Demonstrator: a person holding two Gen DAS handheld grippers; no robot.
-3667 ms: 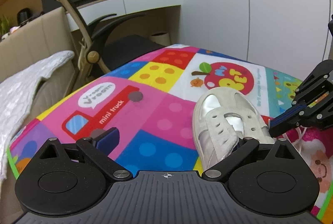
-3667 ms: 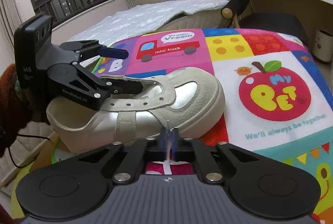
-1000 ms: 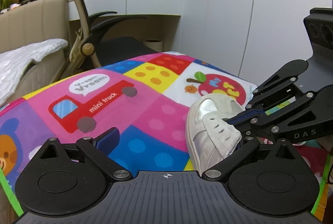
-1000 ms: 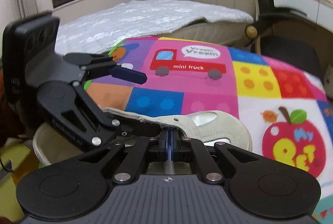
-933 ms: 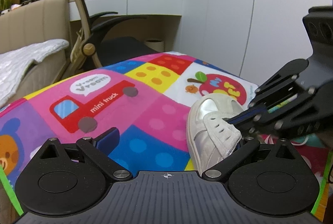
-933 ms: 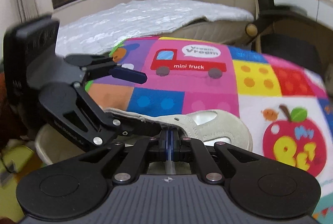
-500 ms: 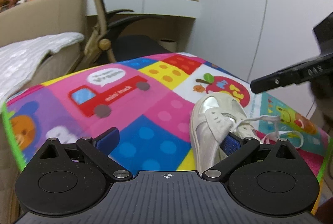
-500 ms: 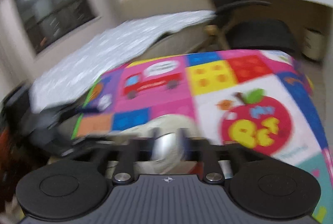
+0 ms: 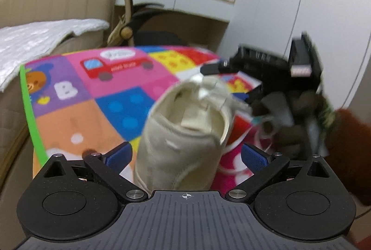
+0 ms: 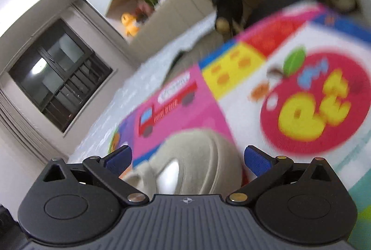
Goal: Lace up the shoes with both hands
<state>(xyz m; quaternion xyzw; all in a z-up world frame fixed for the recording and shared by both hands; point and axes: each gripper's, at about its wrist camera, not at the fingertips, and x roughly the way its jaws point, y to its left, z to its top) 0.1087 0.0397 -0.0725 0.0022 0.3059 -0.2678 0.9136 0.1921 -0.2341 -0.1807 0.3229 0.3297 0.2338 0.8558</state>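
A cream-white shoe (image 9: pixel 183 134) stands on the colourful play mat (image 9: pixel 69 124) with its heel toward my left gripper (image 9: pixel 185 156). That gripper is open, a blue pad on each side of the heel, neither touching it. A loose white lace (image 9: pixel 241 137) trails on the mat right of the shoe, blurred. My right gripper (image 9: pixel 223 82), held by a gloved hand (image 9: pixel 289 124), hovers over the shoe's front. In the right wrist view the picture is tilted; the right gripper (image 10: pixel 186 158) has its jaws opening wide, with the shoe's toe (image 10: pixel 199 157) low between them and untouched.
The mat's green edge (image 9: pixel 30 110) runs along the left, beside a beige bed with a grey blanket (image 9: pixel 34 36). A black office chair (image 9: pixel 143 20) and a white cabinet wall (image 9: pixel 289 6) stand behind. A dark window (image 10: pixel 58 78) is on the far wall.
The right gripper has let go of the lace, opened and rolled over, now above the shoe's front. The left gripper's finger has left the shoe and now straddles the heel.
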